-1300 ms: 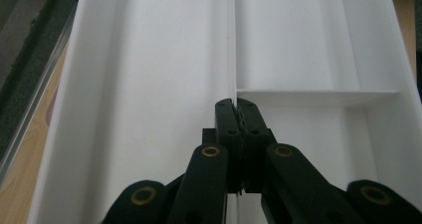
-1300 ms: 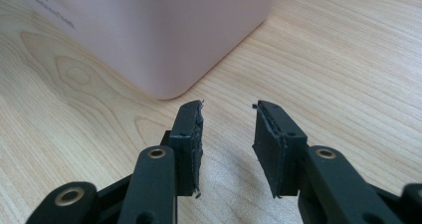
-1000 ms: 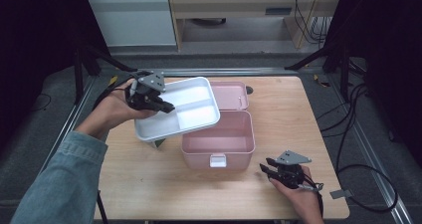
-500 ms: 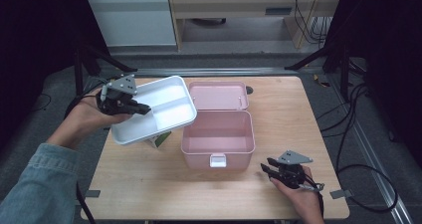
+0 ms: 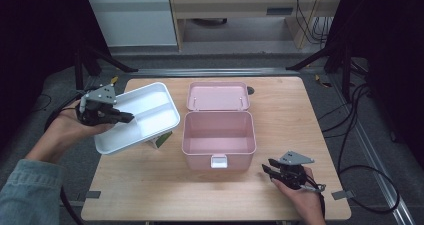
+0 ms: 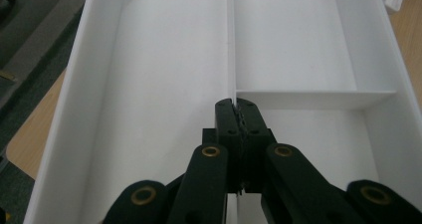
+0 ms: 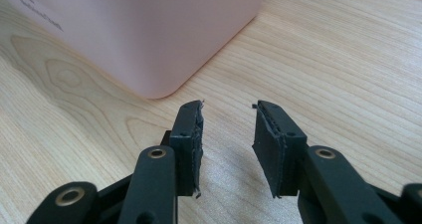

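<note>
Two grippers on the table, high view first: left gripper (image 5: 121, 117) clamped on the white tray (image 5: 150, 105), at nine o'clock from the pink box (image 5: 218, 135); tray's long axis running seven to one o'clock, hanging half off the table (image 5: 280, 105) edge over a small green thing (image 5: 163, 140). Right gripper (image 5: 267, 166) down at five o'clock of the box, clearly the farther hand. Left gripper view: jaws pinched tight on the tray's centre divider (image 6: 231, 45), running straight to twelve. Right gripper view: jaws apart, empty, box corner at eleven o'clock; faint print on its wall, too blurred to read
</note>
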### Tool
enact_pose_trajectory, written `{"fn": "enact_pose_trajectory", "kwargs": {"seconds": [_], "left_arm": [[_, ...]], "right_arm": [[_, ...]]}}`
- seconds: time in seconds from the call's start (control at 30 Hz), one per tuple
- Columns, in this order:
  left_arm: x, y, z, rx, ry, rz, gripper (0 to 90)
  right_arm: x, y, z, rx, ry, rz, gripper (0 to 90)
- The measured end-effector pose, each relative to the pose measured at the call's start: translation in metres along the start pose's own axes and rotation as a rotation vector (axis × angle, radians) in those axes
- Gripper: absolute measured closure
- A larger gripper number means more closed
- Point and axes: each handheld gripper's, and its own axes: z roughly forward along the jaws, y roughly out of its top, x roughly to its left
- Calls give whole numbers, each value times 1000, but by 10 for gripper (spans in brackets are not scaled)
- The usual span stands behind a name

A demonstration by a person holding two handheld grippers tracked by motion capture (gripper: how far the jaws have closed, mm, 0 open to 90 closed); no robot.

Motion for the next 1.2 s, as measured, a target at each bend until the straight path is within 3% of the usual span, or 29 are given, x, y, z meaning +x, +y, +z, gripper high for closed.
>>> {"fn": "enact_pose_trajectory", "kwargs": {"seconds": [0.47, 0.73, 0.9, 0.97, 1.2], "left_arm": [[-24, -40, -1, -13, 3, -17, 896], [-50, -66, 12, -6, -4, -26, 896], [-65, -76, 25, 7, -29, -30, 897], [-74, -82, 39, 31, -50, -19, 896], [-85, -97, 77, 71, -97, -34, 896]], "right_arm": [[1, 1, 1, 7, -2, -9, 635], [5, 2, 4, 15, 3, -20, 635], [3, 2, 4, 13, 1, -20, 635], [3, 2, 4, 13, 0, -18, 635], [3, 2, 3, 15, -1, -17, 635]]}}
